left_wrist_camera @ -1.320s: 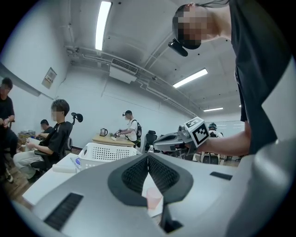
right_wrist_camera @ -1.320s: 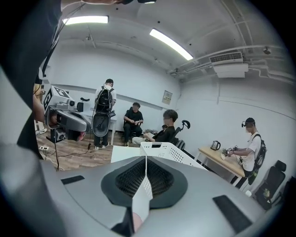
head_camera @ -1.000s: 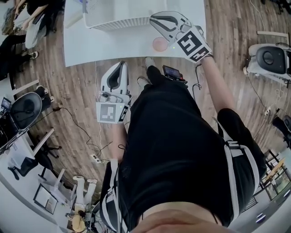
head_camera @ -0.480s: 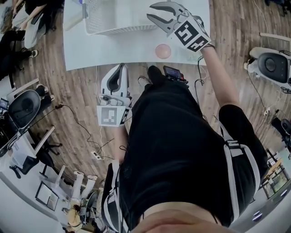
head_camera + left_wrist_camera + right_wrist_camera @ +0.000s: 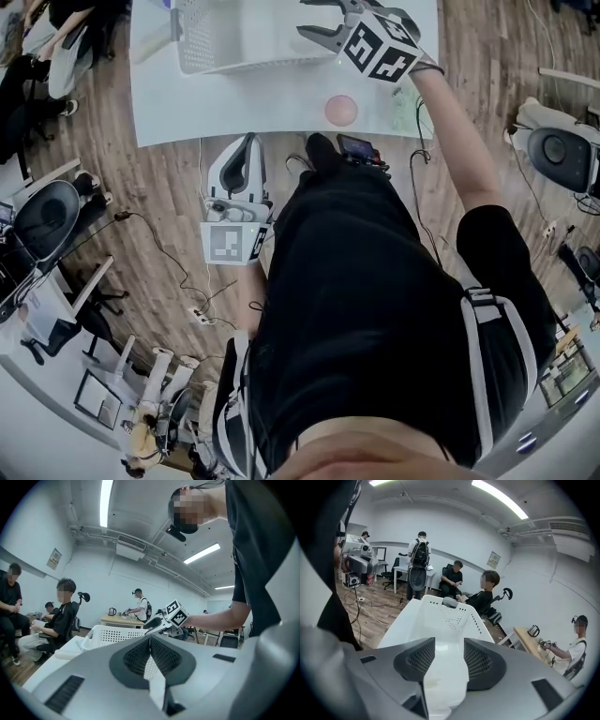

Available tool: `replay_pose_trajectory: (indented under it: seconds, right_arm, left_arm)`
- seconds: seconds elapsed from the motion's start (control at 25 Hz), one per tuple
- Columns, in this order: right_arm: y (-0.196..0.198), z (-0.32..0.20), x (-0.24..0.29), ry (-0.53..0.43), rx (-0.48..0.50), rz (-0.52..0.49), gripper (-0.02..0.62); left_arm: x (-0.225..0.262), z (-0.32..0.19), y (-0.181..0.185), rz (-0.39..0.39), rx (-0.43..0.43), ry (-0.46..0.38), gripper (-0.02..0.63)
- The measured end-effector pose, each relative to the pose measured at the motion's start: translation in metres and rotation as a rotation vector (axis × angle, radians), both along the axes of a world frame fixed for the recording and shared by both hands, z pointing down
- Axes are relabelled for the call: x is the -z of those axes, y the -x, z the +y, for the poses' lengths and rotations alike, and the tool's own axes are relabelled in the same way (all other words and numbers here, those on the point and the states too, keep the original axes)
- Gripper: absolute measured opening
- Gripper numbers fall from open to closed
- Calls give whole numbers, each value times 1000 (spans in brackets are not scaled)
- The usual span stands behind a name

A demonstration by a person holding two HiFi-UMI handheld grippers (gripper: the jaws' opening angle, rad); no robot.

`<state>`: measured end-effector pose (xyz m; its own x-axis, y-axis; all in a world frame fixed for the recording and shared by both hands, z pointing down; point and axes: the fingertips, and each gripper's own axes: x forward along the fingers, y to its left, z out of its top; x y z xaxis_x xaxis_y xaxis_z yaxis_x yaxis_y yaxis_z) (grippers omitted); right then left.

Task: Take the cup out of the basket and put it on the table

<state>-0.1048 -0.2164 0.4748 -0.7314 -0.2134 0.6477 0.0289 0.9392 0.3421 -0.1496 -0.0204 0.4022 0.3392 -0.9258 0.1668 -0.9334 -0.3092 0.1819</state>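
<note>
White counter (image 5: 225, 108) bore the pink cup (image 5: 340, 110) outside the basket (image 5: 244, 64); the task looked done. Right tool (image 5: 306, 17) was opening, empty; left tool (image 5: 248, 142) hung closed, holding nothing.

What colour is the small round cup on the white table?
The small round cup is pale pink, clearest in the head view.

I wear a black short-sleeved top (image 5: 356, 281) and black trousers with white side stripes (image 5: 478, 337). My left gripper (image 5: 249, 142) and right gripper (image 5: 305, 17) are pale grey shells, each bearing a cube (image 5: 380, 47) of black-and-white square markers. My fingers (image 5: 417, 660) have dark perforated pads.
</note>
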Motion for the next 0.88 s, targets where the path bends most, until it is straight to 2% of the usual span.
replay_pose_trajectory:
  seconds: [0.32,0.64,0.8,0.88]
  right_arm:
    - [12,-13,-37,35,89,175,219]
    - [28,-13,-81,101,218,376,222]
    - [24,-27,-101,67,221,504,226]
    - [25,-29,-111,74,228,536,232]
  left_arm:
    - [-5,0,9,3,31,13,21]
    - [-6,0,18,4,69,20,21]
    - [-3,3,19,-3,83,23,21]
    - [-4,3,20,-4,88,24,21]
